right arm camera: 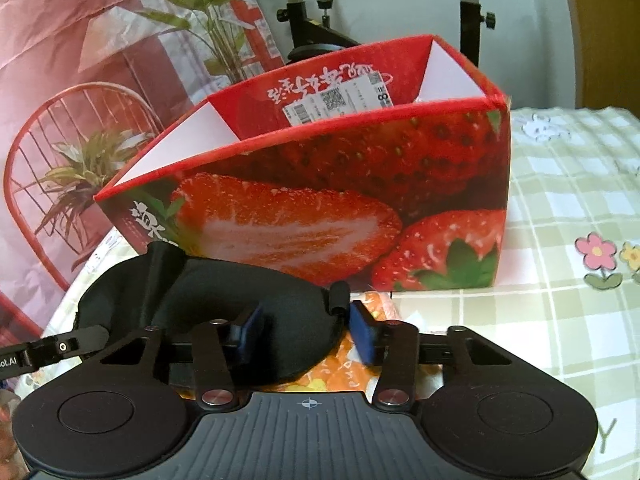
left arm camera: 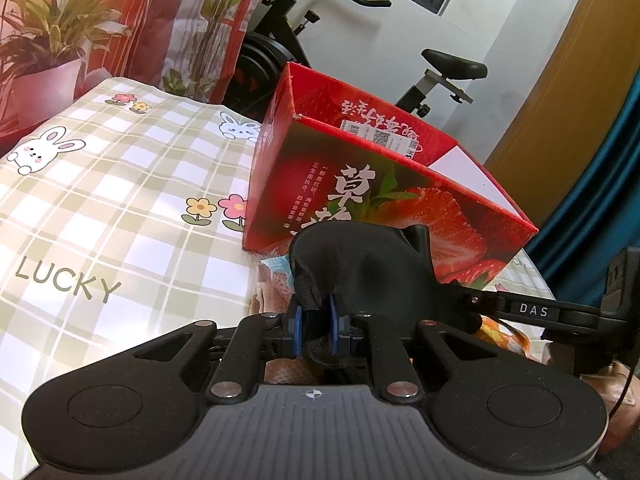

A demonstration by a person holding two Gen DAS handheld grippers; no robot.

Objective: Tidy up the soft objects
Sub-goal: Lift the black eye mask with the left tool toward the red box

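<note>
A tabletop (left arm camera: pixel 100 208) covered with a checked cloth printed with rabbits, flowers and the word LUCKY is seen in both views. On it stands an open red box (left arm camera: pixel 384 196) printed with strawberries, its flaps folded inward and a shipping label stuck on the inner far wall. A black eye mask (right arm camera: pixel 208 292) is held in front of the box, just above the tabletop, with one end in each gripper. In the left wrist view, the jaws of the left gripper (left arm camera: pixel 316 322) are nearly closed, and a bunched end of the mask is pinched between the blue pads (left arm camera: pixel 297 326). In the right wrist view, the jaws of the right gripper (right arm camera: pixel 306 334) are partly open, and the other rounded end of the mask is seen lying between them; a firm grip cannot be told. An orange printed packet (right arm camera: pixel 352 364) is seen lying on the cloth beneath the mask.
</note>
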